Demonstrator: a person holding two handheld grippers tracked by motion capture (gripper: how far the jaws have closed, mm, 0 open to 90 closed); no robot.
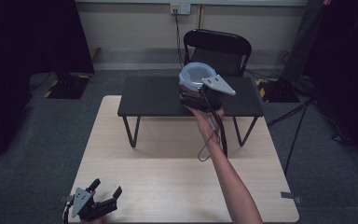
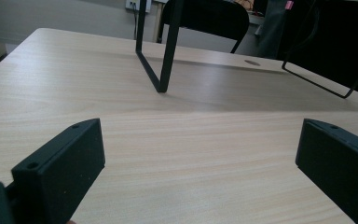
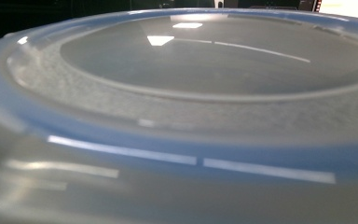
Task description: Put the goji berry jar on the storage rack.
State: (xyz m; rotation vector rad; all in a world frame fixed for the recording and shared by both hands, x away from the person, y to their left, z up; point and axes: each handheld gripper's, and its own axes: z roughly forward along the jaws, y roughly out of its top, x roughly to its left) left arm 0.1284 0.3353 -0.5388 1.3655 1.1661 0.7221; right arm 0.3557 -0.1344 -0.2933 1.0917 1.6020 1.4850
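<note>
— One container (image 1: 196, 74), round, clear w/ a blue-rimmed lid. It's up over the black low table (image 1: 154, 97), right-hand end, in front of the chair (image 1: 216, 44).

— Who's got it?

— Right gripper (image 1: 196, 95), arm stretched out from the near edge. Container sits right at its front end, grey plate on top. Its own cam is jammed against the lid (image 3: 214, 70), so can't tell if the jaws are clamped on it or how far apart they are.

— And the other one?

— Left gripper (image 1: 106, 189) is down at the near left corner of the wooden table (image 1: 168, 186), well apart from the container. Jaws spread wide, nothing btwn them, just bare wood (image 2: 191, 154). Black table's legs (image 2: 161, 51) stand farther off in its cam.
</note>
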